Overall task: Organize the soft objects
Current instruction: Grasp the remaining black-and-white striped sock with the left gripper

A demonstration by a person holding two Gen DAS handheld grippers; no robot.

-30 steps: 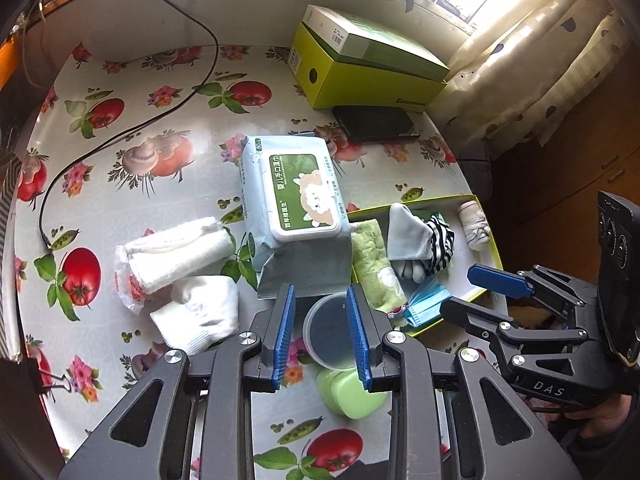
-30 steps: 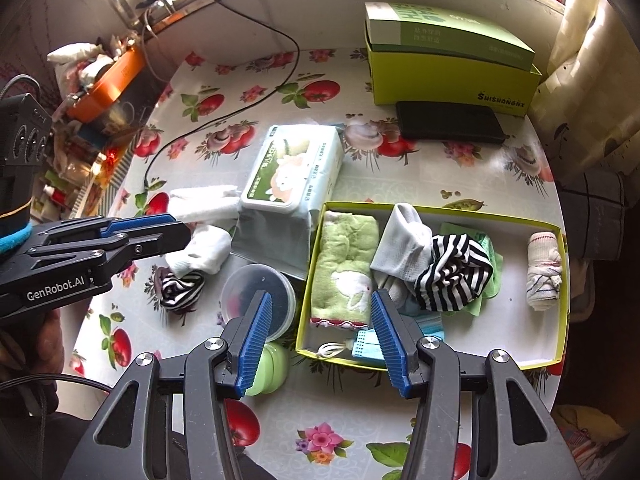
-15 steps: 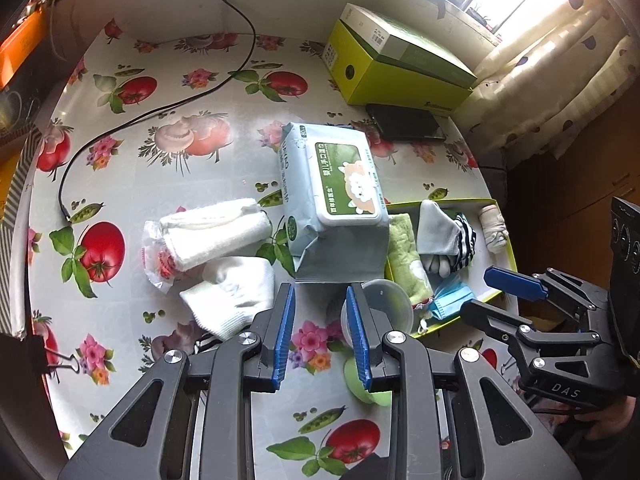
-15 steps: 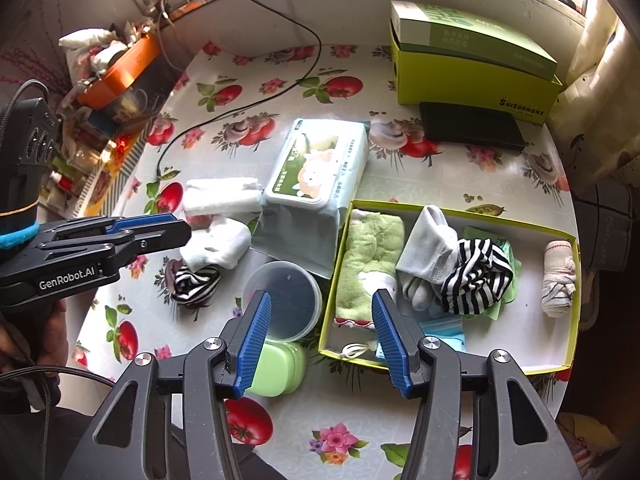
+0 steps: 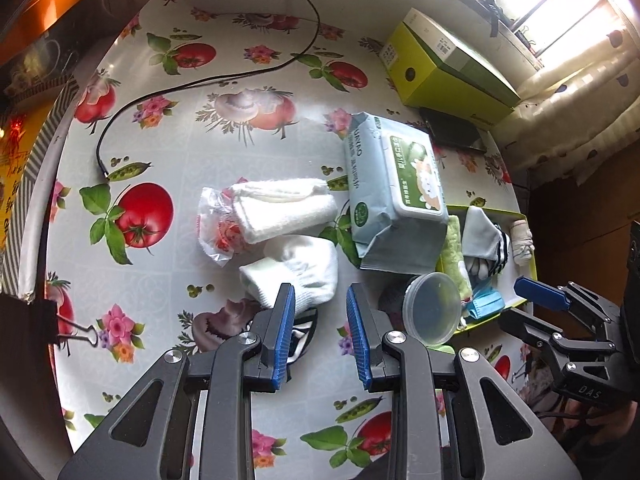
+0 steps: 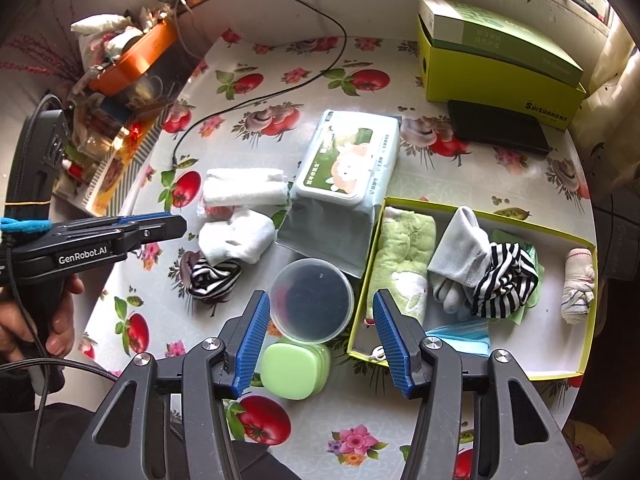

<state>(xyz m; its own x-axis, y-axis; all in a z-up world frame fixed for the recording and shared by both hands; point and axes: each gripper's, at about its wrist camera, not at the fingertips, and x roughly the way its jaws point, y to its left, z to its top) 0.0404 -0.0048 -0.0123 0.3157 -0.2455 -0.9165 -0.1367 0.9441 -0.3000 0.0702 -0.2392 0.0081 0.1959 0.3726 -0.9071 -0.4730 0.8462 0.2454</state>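
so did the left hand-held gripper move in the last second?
Yes. The left hand-held gripper swung left, from over the clear round tub to the white sock.

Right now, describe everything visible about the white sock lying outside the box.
The white sock is soft knit with a ribbed cuff, folded into a loose bundle flat on the tablecloth. It lies just in front of the rolled white towel, beside the wipes pack, its near edge against the striped sock. Nothing grips it; the open left tool hovers over it.

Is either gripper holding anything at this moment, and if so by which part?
Nothing is held. The left gripper and right gripper both hang above the table with open, empty jaws.
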